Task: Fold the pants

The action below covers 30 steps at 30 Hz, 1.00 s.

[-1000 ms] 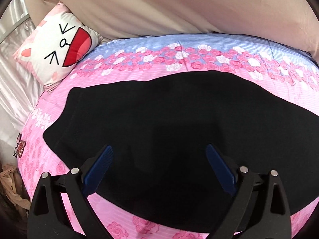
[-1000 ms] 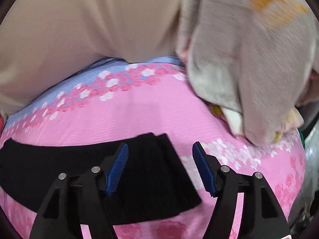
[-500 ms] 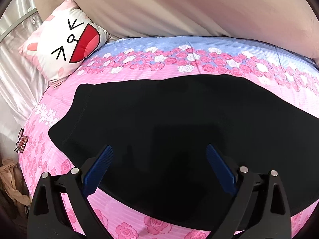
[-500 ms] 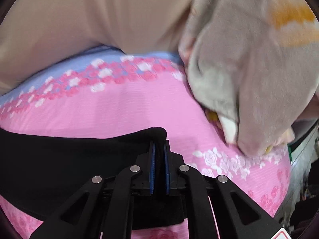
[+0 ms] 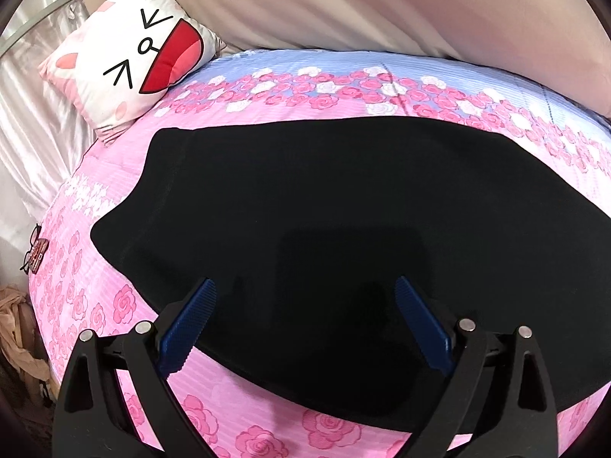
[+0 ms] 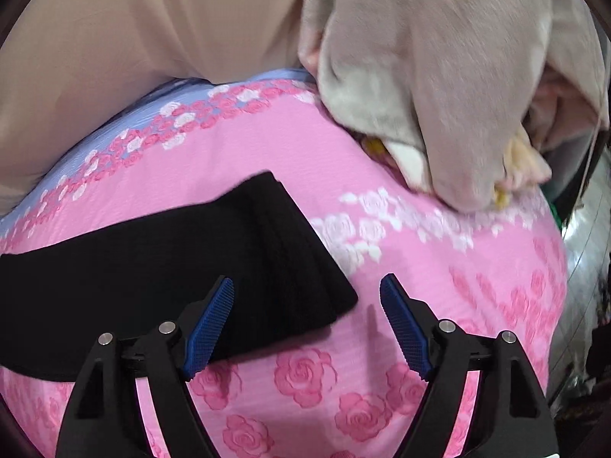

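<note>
Two black two-finger grippers with ridged blue pads are in view, each seen from its own wrist camera, and both stand spread wide with nothing between their pads. The left gripper (image 5: 305,328) hangs over the near edge of the black knit pants (image 5: 324,221); its left pad lies over the line where black cloth meets bedding, and its right pad is over the dark cloth. Whether either pad touches the fabric cannot be told. The pants lie flat across the pink bedspread printed with roses (image 5: 214,416), a broad dark shape that runs off to the right, with one end ending in a rounded corner on the left. Beyond the far edge of the pants the spread turns into a pale blue band with pink and white roses. A white square cushion with a cartoon laughing face (image 5: 133,61) sits at the far left corner of the bed, apart from the pants, and a beige drape of cloth fills the background.

The right gripper (image 6: 307,322) hovers at the other end of the pants (image 6: 172,267), where a ribbed cuff lies flat on the rose bedspread (image 6: 305,381). Its left pad is over the near edge of the black fabric; its right pad is over bare pink spread, just beyond the cuff's corner. Farther right, a rumpled grey fleece blanket with yellow and white patches (image 6: 439,84) is heaped on the bed, well apart from the cuff.
</note>
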Available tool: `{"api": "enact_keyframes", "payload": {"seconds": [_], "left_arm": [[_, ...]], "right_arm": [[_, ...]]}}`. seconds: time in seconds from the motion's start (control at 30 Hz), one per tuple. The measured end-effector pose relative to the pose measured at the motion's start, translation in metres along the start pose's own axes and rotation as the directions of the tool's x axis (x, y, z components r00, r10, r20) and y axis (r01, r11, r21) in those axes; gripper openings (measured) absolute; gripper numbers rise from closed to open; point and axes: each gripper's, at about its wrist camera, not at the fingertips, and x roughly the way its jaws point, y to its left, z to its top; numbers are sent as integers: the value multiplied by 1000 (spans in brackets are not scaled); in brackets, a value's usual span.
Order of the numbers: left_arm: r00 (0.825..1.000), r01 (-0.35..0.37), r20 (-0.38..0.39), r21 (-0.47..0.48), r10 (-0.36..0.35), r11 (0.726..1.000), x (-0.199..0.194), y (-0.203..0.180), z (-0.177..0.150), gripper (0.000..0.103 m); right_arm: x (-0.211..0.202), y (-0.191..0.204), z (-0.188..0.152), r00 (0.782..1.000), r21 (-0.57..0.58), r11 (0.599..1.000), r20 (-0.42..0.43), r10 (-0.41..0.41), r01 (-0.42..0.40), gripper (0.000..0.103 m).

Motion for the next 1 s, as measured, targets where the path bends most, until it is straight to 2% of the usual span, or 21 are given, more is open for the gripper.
{"api": "enact_keyframes", "payload": {"seconds": [0.13, 0.27, 0.3, 0.33, 0.37, 0.4, 0.43, 0.47, 0.5, 0.57, 0.63, 0.67, 0.73, 0.8, 0.83, 0.9, 0.93, 1.0], "left_arm": [[999, 39, 5, 14, -40, 999, -4, -4, -5, 93], [999, 35, 9, 52, -36, 998, -3, -10, -12, 93], [999, 32, -2, 51, -32, 998, 1, -9, -13, 93], [999, 33, -17, 42, -33, 999, 5, -6, -14, 94], [999, 44, -23, 26, -43, 999, 6, -2, -14, 94], [999, 51, -21, 9, -50, 999, 5, 4, -14, 94], [999, 40, -13, -6, -40, 999, 3, 10, -13, 94], [1000, 23, -7, -17, -23, 1000, 3, 16, -12, 94], [1000, 12, -7, -26, -12, 1000, 3, 20, -12, 94], [999, 7, -31, -47, -8, 999, 10, 29, -12, 94], [998, 20, -50, -63, -23, 998, 16, 34, -17, 94], [999, 25, -46, -69, -28, 997, 15, 35, -19, 96], [999, 26, -43, -67, -29, 997, 14, 36, -23, 97], [998, 39, -48, -75, -42, 996, 15, 38, -27, 98], [997, 51, -51, -83, -55, 995, 15, 40, -28, 98], [995, 81, -55, -103, -87, 991, 16, 44, -33, 98], [993, 102, -54, -112, -109, 988, 17, 47, -34, 98], [990, 125, -55, -119, -132, 985, 19, 50, -34, 98]], "right_arm": [[8, -8, -15, 999, 103, 994, -42, 30, -26, 77], [5, -1, -16, 999, 116, 993, -26, 21, -18, 77], [5, 2, -15, 1000, 107, 994, -26, 1, 2, 76], [4, 6, -13, 997, 100, 993, -26, -67, 69, 74], [-4, 10, -12, 991, 109, 985, -2, -131, 130, 73], [-21, 22, -8, 988, 113, 985, 64, -140, 132, 73], [-35, 36, -4, 990, 100, 992, 112, -87, 76, 71], [-46, 54, 0, 989, 72, 997, 149, -14, 3, 63], [-56, 80, 5, 983, 22, 996, 168, 76, -81, 57], [-62, 152, 12, 958, -139, 958, 109, 267, -251, 56], [-57, 240, 6, 912, -297, 869, -10, 411, -395, 52], [-52, 277, 1, 889, -346, 825, -65, 454, -447, 46], [-40, 362, -16, 834, -435, 718, -184, 520, -544, 43], [-29, 428, -29, 811, -501, 647, -245, 531, -575, 27], [-22, 465, -34, 802, -531, 611, -278, 529, -587, 25], [-2, 523, -36, 792, -548, 581, -317, 522, -602, 22], [10, 546, -36, 797, -555, 578, -334, 503, -598, 22], [39, 576, -38, 829, -579, 595, -348, 437, -557, 23]]}}
